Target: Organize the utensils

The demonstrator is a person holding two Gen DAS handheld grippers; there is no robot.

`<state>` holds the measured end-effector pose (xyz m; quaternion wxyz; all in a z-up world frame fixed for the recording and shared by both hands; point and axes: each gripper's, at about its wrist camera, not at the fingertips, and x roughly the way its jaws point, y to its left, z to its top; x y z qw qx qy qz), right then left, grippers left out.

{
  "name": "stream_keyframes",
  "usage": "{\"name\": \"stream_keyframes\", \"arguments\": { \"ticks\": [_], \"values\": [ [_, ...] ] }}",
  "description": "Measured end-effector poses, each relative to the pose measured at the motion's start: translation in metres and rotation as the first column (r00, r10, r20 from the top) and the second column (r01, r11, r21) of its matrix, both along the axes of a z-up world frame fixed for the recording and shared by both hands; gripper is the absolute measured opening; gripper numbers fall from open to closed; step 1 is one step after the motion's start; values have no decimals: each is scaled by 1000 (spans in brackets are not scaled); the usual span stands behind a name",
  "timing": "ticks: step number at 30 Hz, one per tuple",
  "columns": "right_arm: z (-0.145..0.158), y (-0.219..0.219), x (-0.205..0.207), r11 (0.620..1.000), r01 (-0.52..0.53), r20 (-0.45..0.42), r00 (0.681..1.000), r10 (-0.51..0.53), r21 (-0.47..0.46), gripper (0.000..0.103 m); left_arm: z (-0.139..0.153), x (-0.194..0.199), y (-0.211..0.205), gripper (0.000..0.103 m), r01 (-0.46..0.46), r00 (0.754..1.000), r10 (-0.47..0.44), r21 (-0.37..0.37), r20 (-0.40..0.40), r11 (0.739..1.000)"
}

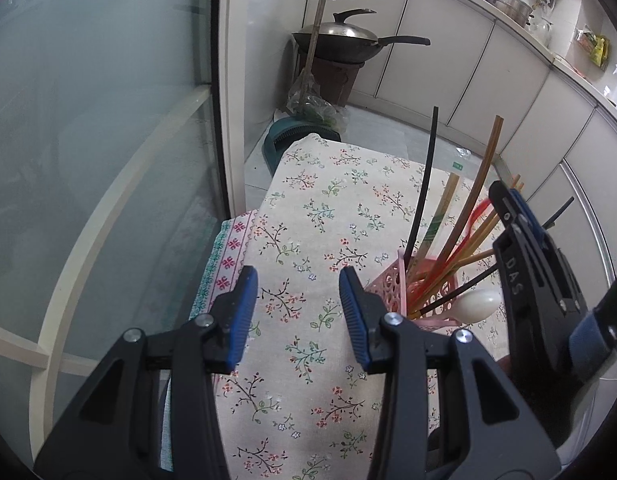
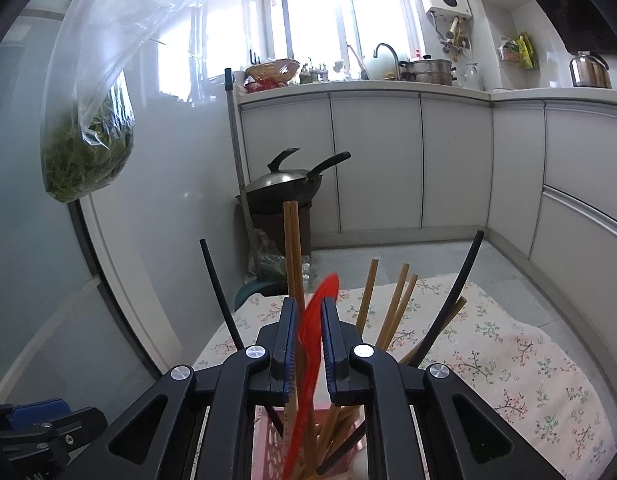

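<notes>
A pink perforated utensil basket (image 1: 388,284) stands on the floral tablecloth (image 1: 308,224). It holds several wooden chopsticks (image 1: 482,178), black chopsticks (image 1: 426,176) and a red plastic utensil (image 1: 474,216). A white spoon (image 1: 478,305) lies against the basket. My left gripper (image 1: 298,308) is open and empty, just left of the basket. My right gripper (image 2: 308,344) is shut on the red utensil (image 2: 314,328), right above the basket (image 2: 268,448); it also shows in the left wrist view (image 1: 520,224).
A glass door (image 1: 108,160) runs along the table's left side. A wok (image 1: 340,42) sits on a bin on the floor beyond the table. A bag of greens (image 2: 88,148) hangs at upper left. White cabinets (image 2: 376,160) line the back.
</notes>
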<state>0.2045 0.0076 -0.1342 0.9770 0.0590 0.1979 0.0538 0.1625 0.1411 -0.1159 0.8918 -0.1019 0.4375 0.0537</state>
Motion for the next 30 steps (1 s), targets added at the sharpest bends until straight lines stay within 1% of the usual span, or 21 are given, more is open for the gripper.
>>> {"name": "stream_keyframes", "arguments": {
  "ticks": [3, 10, 13, 15, 19, 21, 23, 24, 27, 30],
  "values": [
    [8, -5, -5, 1000, -15, 15, 1000, 15, 5, 18, 1, -1, 0, 44, 1, 1000, -1, 3, 4, 1000],
    [33, -30, -18, 998, -46, 51, 998, 44, 41, 21, 0, -1, -2, 44, 7, 1000, -7, 6, 4, 1000],
    [43, -42, -26, 996, -71, 58, 996, 68, 47, 28, 1, -1, -5, 44, 17, 1000, -17, 14, 7, 1000],
    [49, -50, -31, 994, -97, 55, 994, 94, 53, 38, 2, -3, -9, 45, 27, 1000, -27, 20, 11, 999],
    [61, -63, -43, 990, -140, 44, 989, 139, 30, 43, 6, -7, -20, 54, 53, 998, -54, 39, 28, 998],
    [67, -70, -51, 987, -160, 38, 987, 159, 14, 52, 9, -9, -27, 56, 69, 997, -71, 51, 39, 996],
    [71, -77, -59, 985, -173, 29, 984, 173, -1, 56, 13, -12, -34, 61, 82, 995, -85, 62, 48, 995],
    [74, -81, -62, 984, -178, 24, 984, 178, -8, 59, 15, -14, -38, 65, 86, 995, -90, 67, 53, 994],
    [79, -95, -72, 984, -175, 5, 985, 175, -22, 66, 22, -21, -47, 75, 94, 992, -100, 84, 70, 992],
    [85, -111, -79, 989, -148, -22, 989, 148, -22, 74, 30, -28, -56, 83, 94, 991, -103, 98, 88, 991]
  ]
}}
